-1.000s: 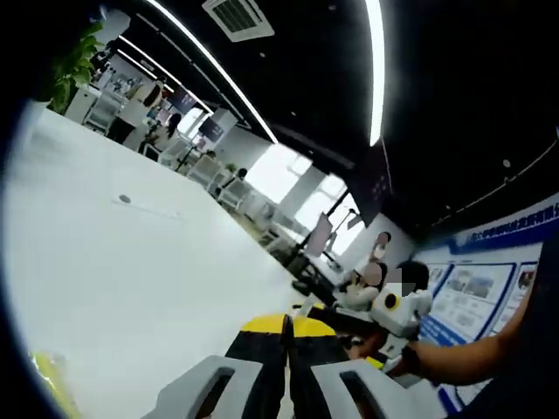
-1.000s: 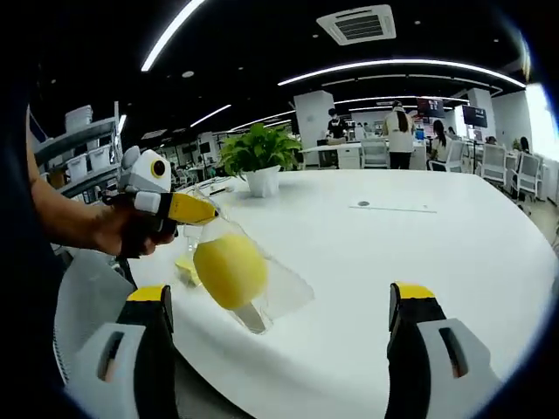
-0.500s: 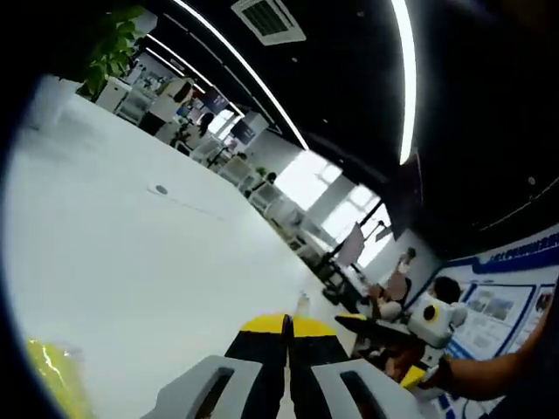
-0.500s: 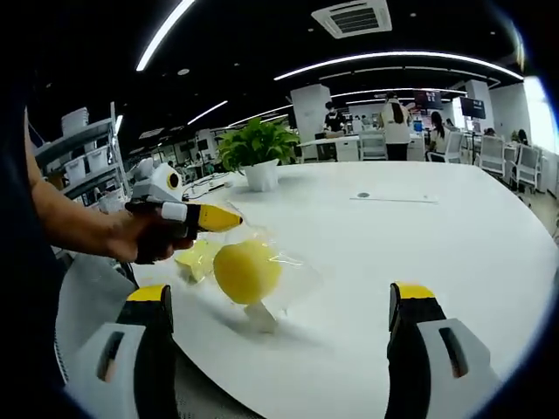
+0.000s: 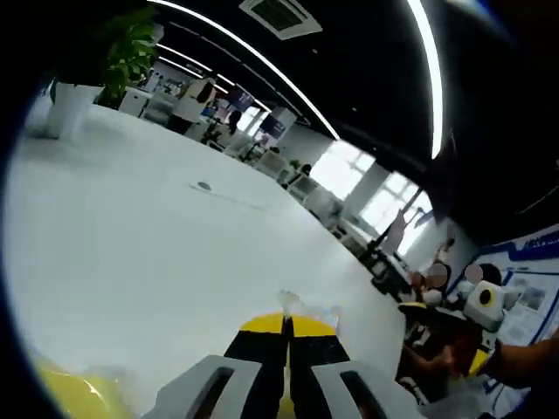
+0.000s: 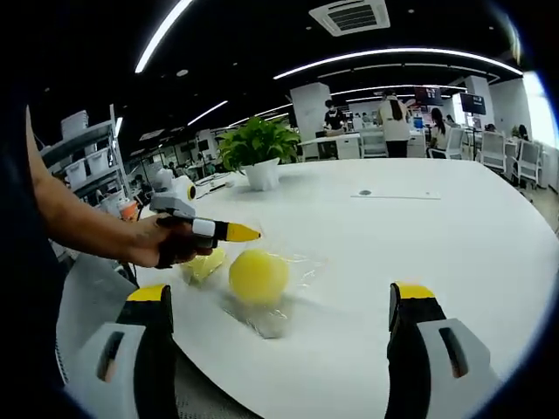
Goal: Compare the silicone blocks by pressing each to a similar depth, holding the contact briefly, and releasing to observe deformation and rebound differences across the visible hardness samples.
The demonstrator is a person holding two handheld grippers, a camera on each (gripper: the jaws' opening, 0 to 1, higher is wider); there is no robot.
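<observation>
Yellow-tipped right tongs (image 6: 279, 327) are standing wide apart nearest my right camera, empty; I judge I am keeping them spread to come down around a sample for the press.

Left tongs (image 6: 249, 233), seen past them in the right gripper view, are drawn together on an edge of a clear plastic bag (image 6: 271, 301); in the left gripper view the same tongs (image 5: 287, 327) are meeting tip to tip with a wisp of film (image 5: 307, 307) at their ends. I take this hold as steadying the bag on the bench.

Samples, counted: one round yellow silicone ball (image 6: 258, 277) lying inside the bag on the white bench (image 6: 419, 236), between my two tongs; one smaller yellow-green piece (image 6: 203, 264) just beside it under the left hand (image 6: 162, 243). No press is begun, by my reading.

Farther off: one potted plant (image 6: 258, 153) in a white pot, standing well apart on the bench.
</observation>
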